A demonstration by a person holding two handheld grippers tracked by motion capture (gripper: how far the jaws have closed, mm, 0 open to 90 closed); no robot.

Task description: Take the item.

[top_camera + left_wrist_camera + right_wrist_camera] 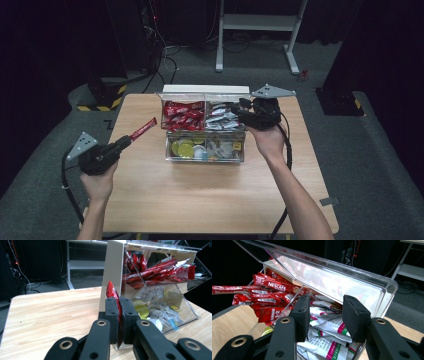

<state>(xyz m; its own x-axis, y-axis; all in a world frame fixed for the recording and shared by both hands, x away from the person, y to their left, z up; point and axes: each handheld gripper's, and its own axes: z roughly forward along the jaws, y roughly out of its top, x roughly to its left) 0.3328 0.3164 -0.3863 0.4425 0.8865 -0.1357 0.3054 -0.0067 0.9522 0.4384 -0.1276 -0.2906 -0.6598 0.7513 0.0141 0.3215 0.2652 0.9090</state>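
**Red sachet out of the box, lid propped by the other hand**

High view: the left gripper [126, 140] sits at 9 o'clock of the clear organiser box [205, 156], well apart from it; a red sachet [144, 128] sticks out of its tip toward 1 o'clock; the right gripper [239, 112] rests at the box's upper right, over the white sachets [222, 116]. Judged from this, 1 stick is already taken out and not yet set down anywhere.

Left gripper view: the jaws are pressed together, pinching the red sachet [111, 293] by its lower end; the box stands at 2 o'clock.

Right gripper view: the jaws stand partly spread; the raised clear lid [329, 280] lies just beyond them at 12 o'clock; whether a pad touches its edge cannot be told.
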